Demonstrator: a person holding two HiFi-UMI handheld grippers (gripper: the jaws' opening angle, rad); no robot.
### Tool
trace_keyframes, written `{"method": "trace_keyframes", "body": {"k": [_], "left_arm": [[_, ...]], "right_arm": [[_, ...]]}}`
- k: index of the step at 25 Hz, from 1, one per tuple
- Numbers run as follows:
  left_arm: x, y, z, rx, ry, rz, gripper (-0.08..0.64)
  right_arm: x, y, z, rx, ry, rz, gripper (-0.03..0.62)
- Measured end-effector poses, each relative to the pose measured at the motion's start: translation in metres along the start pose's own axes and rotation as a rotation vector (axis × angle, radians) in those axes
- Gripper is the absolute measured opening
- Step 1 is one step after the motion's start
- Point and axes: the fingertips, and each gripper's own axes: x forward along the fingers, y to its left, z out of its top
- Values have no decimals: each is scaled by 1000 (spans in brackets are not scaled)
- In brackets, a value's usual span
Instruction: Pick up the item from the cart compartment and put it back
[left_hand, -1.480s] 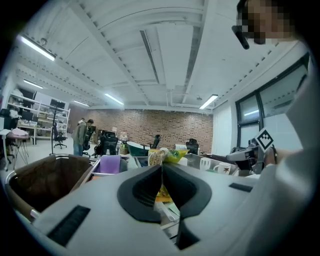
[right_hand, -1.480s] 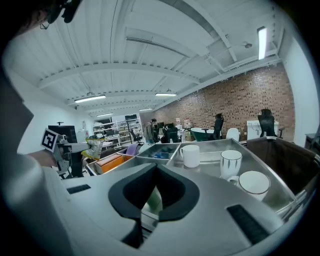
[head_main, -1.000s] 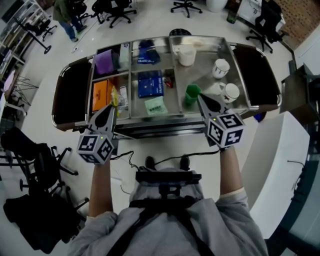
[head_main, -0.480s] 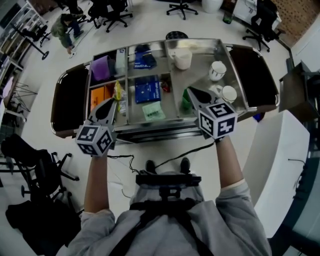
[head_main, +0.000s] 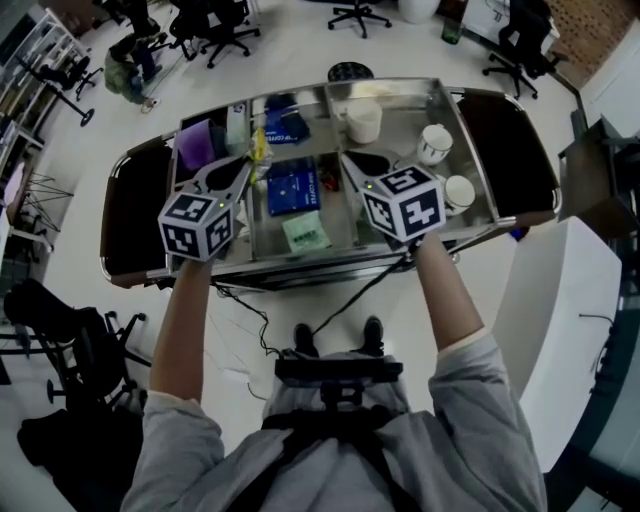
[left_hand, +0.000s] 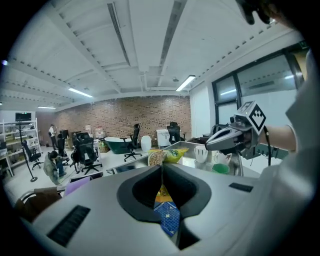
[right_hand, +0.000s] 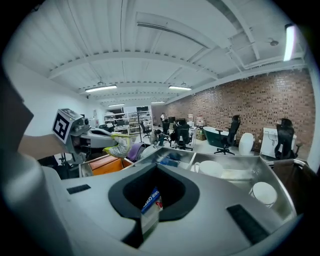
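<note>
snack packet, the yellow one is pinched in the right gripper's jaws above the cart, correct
Not quite: the yellow snack packet is pinched in the left gripper's jaws above the cart, not the right's. The left gripper view shows those jaws shut on it. The right gripper has its jaws together on nothing.

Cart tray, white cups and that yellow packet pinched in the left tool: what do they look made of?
Cart tray: probably stainless steel with a brushed finish, going by the grey sheen and soft reflections. White cups: likely glazed ceramic, smooth and opaque, though plastic can't be ruled out. Yellow packet: seemingly thin printed plastic film, crinkled and slightly glossy.
</note>
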Motion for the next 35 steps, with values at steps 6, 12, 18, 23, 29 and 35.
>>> {"method": "trace_keyframes", "body": {"k": [6, 12, 18, 23, 29, 35], "left_arm": [[50, 7, 3, 56, 77, -59, 20], [93, 3, -1, 137, 176, -125, 20], [127, -1, -11, 211, 291, -187, 20], [150, -1, -19, 273, 378, -227, 20], [174, -5, -36, 334, 464, -283, 20], [196, -12, -51, 360, 529, -319, 20]], "right_arm": [[31, -9, 6, -12, 37, 2, 9], [52, -20, 3, -20, 81, -10, 9], [69, -32, 3, -16, 99, -26, 9], [82, -38, 5, -17, 118, -36, 9], [92, -45, 4, -15, 137, -54, 9], [93, -51, 8, -12, 136, -65, 9]]}}
